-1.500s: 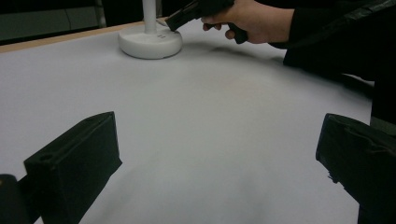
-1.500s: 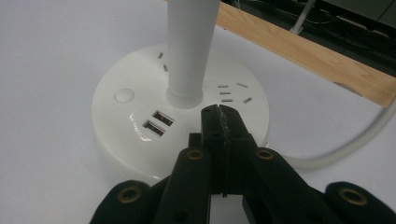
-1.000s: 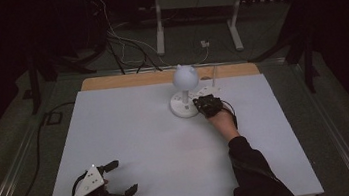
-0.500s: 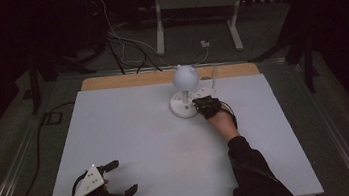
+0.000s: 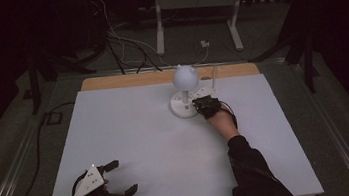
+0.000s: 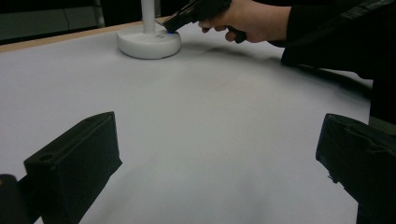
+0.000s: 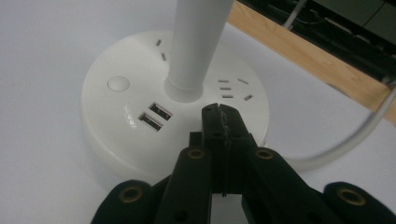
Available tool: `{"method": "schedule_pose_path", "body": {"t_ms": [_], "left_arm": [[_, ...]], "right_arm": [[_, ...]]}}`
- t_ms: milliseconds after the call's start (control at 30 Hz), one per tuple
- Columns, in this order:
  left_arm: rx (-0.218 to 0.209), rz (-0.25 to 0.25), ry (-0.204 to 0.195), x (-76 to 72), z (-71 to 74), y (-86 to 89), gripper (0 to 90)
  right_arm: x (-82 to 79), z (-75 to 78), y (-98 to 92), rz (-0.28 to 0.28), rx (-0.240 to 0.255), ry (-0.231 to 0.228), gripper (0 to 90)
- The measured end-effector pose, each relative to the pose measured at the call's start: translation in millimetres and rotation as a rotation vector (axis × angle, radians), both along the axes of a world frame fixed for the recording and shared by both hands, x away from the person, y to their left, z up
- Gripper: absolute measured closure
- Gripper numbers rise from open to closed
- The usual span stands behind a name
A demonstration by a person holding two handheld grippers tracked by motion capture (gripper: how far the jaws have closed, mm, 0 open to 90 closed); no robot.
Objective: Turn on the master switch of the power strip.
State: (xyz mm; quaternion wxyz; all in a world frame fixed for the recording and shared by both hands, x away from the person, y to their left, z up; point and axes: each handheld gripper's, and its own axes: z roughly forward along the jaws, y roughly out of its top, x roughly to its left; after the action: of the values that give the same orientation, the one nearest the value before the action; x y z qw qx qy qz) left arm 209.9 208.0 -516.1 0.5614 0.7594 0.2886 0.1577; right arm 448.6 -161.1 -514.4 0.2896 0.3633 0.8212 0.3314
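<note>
Little has moved: the right gripper (image 7: 219,112) stays pressed shut on the lamp base (image 7: 121,135) (likely working a switch). The left gripper (image 5: 117,178) rests wide on the desk (image 5: 132,138).

White table (image 5: 131,133) with a wooden far edge (image 5: 125,80), bearing a white desk lamp (image 5: 185,92) with USB ports (image 7: 154,115), a round button (image 7: 118,84) and white cord (image 7: 345,140); black cables (image 5: 120,44) beyond.

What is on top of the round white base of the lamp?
On the lamp base stand the white stem, a round button, two USB ports and socket slots. The right gripper, jaws closed, covers part of its near side.
</note>
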Motion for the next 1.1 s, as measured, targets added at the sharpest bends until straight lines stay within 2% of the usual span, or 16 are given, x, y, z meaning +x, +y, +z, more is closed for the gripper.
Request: {"method": "schedule_pose_path", "body": {"t_ms": [300, 367, 433, 533, 700, 867, 967, 1100], "left_arm": [[-0.001, 0.003, 0.000, -0.1, 0.0, 0.3, 0.2], [-0.003, 0.006, 0.001, -0.1, 0.1, 0.6, 0.2], [-0.005, 0.009, 0.002, 0.2, 0.1, 1.1, 0.2], [-0.005, 0.009, 0.002, 0.3, 0.0, 1.6, 0.1], [-0.004, 0.008, 0.002, 0.5, -0.1, 1.5, 0.2], [-0.003, 0.010, 0.002, 0.3, 0.0, 1.1, 0.2], [-0.001, 0.009, 0.002, 0.4, 0.0, 1.2, 0.2], [-0.002, 0.008, 0.000, -0.1, 0.4, 0.8, 0.2]], "right_arm": [[-0.7, 0.5, 2.3, 0.000, -0.023, -0.010, 90.0], [0.1, 1.0, 1.0, -0.006, -0.004, 0.001, 90.0], [-0.2, 1.7, 0.6, -0.008, 0.014, -0.007, 90.0], [0.7, 4.0, -2.6, -0.024, 0.060, 0.002, 90.0], [-1.6, 8.2, -8.2, -0.030, 0.099, -0.005, 90.0], [-6.3, 11.2, -9.4, -0.018, 0.119, 0.007, 90.0], [-8.5, 11.1, -9.0, -0.009, 0.109, 0.004, 90.0], [-12.4, 13.8, -9.7, -0.002, 0.118, 0.014, 83.5]]}}
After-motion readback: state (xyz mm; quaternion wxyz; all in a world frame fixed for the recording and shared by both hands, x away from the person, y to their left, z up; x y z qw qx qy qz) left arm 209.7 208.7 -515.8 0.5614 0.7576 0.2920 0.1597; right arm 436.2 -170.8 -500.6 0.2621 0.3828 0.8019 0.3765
